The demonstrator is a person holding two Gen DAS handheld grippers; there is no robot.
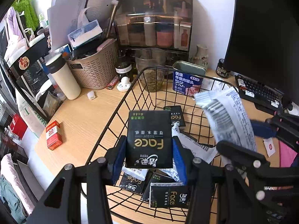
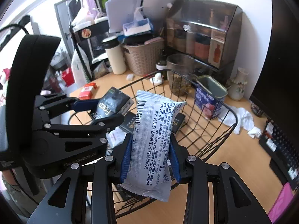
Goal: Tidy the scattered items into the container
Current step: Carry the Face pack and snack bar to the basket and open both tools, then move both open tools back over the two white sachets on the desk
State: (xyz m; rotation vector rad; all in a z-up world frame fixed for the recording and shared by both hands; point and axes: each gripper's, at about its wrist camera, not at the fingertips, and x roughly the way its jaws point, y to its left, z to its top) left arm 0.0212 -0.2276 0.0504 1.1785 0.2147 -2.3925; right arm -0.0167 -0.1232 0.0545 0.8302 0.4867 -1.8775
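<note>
So my left tongs [image 1: 149, 155] are clamped on a black Face tissue pack [image 1: 149, 138], held over the wire basket [image 1: 119, 108] on the desk [image 1: 84, 115]. My right tongs [image 2: 150, 160] are pinching a silver snack packet [image 2: 151, 140] above the same basket, over at 3 o'clock from the left ones. More tissue packs [image 1: 169, 197] lie in the basket bottom. A red box [image 1: 53, 135] sits on the desk at 9 o'clock of the basket, and a blue tin [image 1: 187, 79] at its 12.

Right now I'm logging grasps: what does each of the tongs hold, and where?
Left tongs: black Face tissue pack, by its side edges. Right tongs: silver snack packet, across its middle.
</note>
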